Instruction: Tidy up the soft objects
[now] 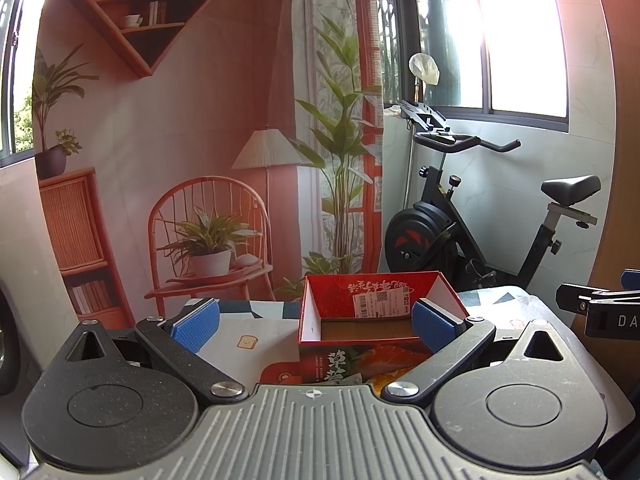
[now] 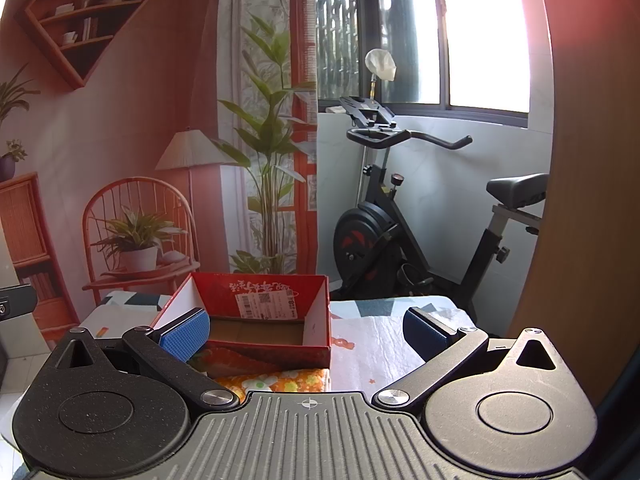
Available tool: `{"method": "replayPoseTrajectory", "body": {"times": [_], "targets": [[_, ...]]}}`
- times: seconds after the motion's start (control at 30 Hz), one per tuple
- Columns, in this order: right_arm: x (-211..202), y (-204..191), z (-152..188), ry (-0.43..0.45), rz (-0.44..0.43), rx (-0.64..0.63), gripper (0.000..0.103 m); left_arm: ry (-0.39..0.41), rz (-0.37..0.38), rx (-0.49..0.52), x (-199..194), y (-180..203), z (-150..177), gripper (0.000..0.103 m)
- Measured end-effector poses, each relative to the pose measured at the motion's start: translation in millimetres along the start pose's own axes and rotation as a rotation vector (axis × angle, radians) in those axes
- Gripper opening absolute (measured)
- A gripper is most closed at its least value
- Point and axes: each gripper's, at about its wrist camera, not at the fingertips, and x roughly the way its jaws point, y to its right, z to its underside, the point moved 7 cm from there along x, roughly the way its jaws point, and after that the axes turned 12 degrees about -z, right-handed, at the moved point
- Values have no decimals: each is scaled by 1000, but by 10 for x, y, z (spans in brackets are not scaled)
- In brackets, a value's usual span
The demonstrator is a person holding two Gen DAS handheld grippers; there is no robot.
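Box (image 2: 256, 320), red, empty, open top up at tabletop (image 2: 380, 340) centre, ready to receive. Floral cloth (image 2: 276, 382) lies against its near side. Left gripper (image 1: 316, 322) and right gripper (image 2: 306, 334): jaws apart, empty, hovering.

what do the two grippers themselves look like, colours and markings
Both match: the left gripper and right gripper have black angled link arms with silver pivot bolts, blue textured pads on the fingertips, round black housings either side, and a grey ribbed base with a small crosshair mark. No cables or sleeves show.
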Motion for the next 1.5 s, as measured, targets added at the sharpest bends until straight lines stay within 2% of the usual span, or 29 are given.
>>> {"method": "replayPoseTrajectory", "body": {"times": [1.2,1.37,1.5], "targets": [[0,-30,35,7,-11,13,103,-6,-7,-1,22,-8,20,103],[10,5,95,58,-86,50,103,-26,-6,-4,141,-15,129,103],[143,117,297,70,-98,33,103,-95,7,22,362,41,337,103]]}}
